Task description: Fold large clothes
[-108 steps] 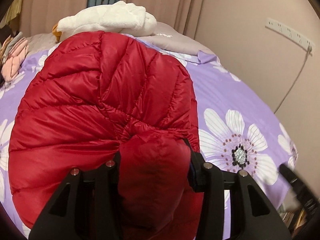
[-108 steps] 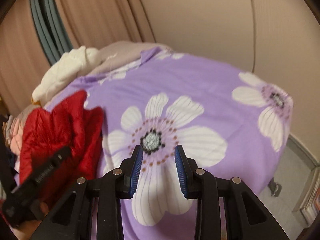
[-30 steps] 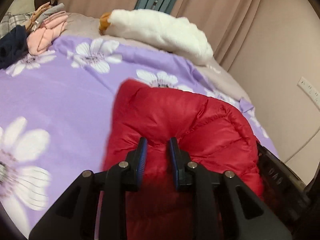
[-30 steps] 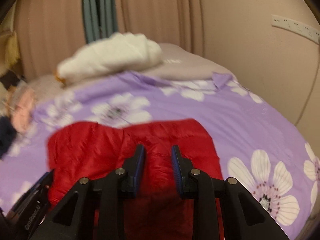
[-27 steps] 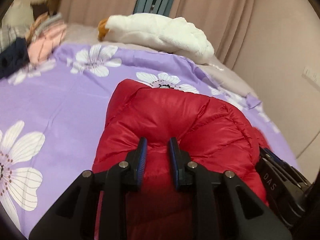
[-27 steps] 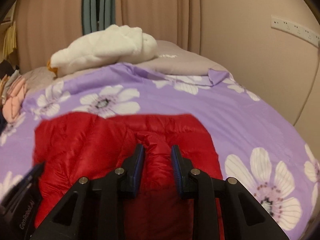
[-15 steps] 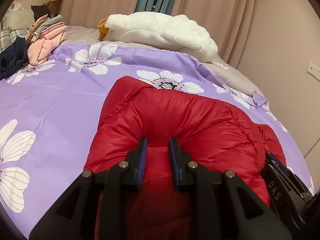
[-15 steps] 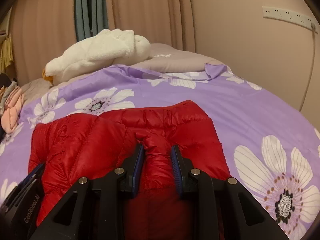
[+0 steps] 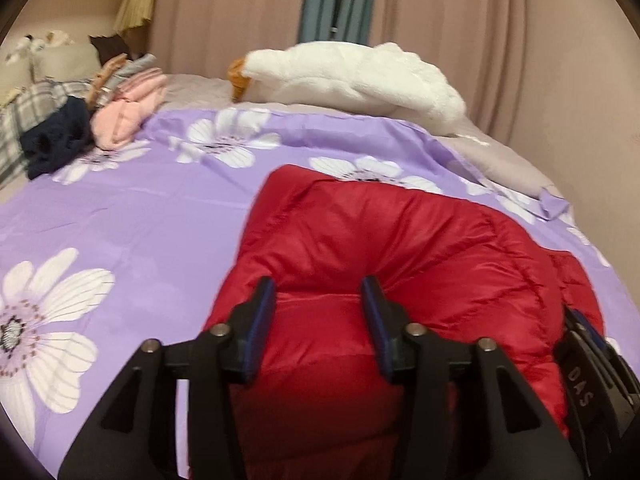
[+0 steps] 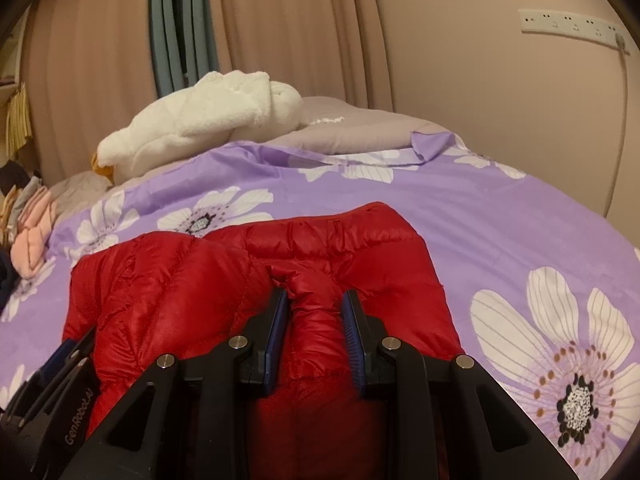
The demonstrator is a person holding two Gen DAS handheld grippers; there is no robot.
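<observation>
Laying the folded red jacket (image 9: 360, 248) down on the purple bed (image 9: 132, 216).

My left hand-held gripper (image 9: 320, 320) has just been opening, its pads apart around the puffy edge. My right hand-held gripper (image 10: 314, 332) pinches a fold; I should let go gently so it stays flat.

The left tool (image 9: 318, 306) is matte black, with two angular arms, round silver screw heads on each, and blue ribbed pads (image 9: 259, 322) inside the fingers. The right tool (image 10: 314, 318) is built alike; beside it, the other's black body reads "GenRobot.AI" in white.
</observation>
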